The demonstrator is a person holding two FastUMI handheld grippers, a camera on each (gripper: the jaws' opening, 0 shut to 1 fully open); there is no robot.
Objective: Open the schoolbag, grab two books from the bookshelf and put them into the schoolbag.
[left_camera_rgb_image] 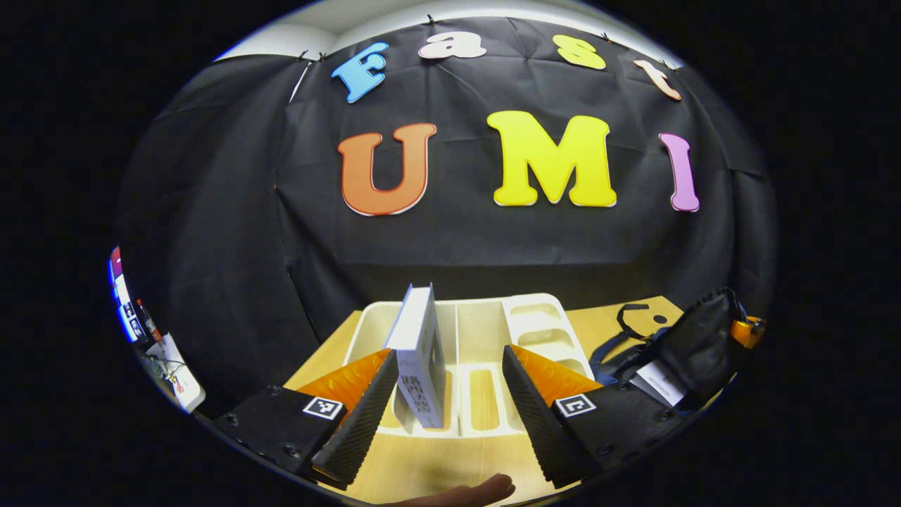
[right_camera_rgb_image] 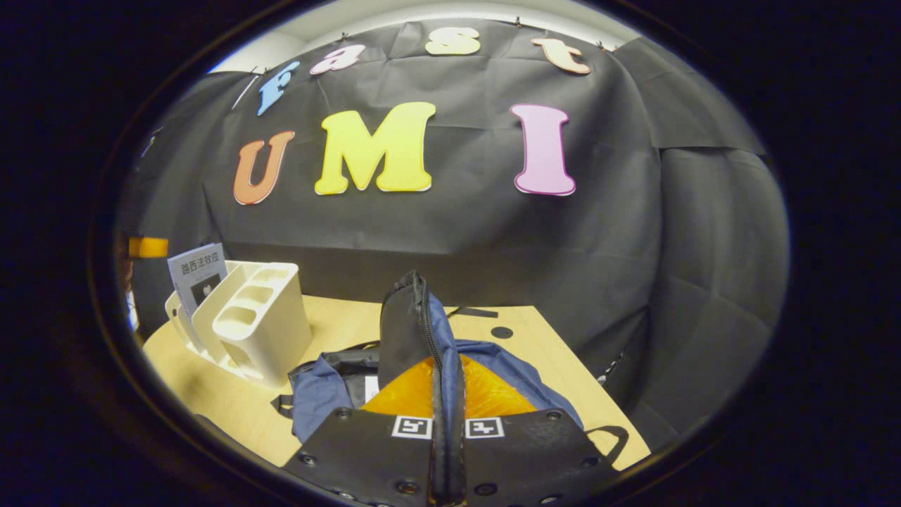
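One white-covered book (left_camera_rgb_image: 420, 355) stands upright in the cream bookshelf (left_camera_rgb_image: 535, 317) between the left gripper's (left_camera_rgb_image: 440, 429) parted fingers, while the dark blue-lined schoolbag (right_camera_rgb_image: 405, 331) rises with its flap pinched in the right gripper (right_camera_rgb_image: 448, 451).

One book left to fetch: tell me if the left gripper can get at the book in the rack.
Probably yes: the left gripper is open, the upright book stands between its fingers in the rack, nothing between.

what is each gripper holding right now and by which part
The right gripper is shut on the schoolbag, pinching its raised zipper edge. The left gripper is open, holding nothing, around the book.
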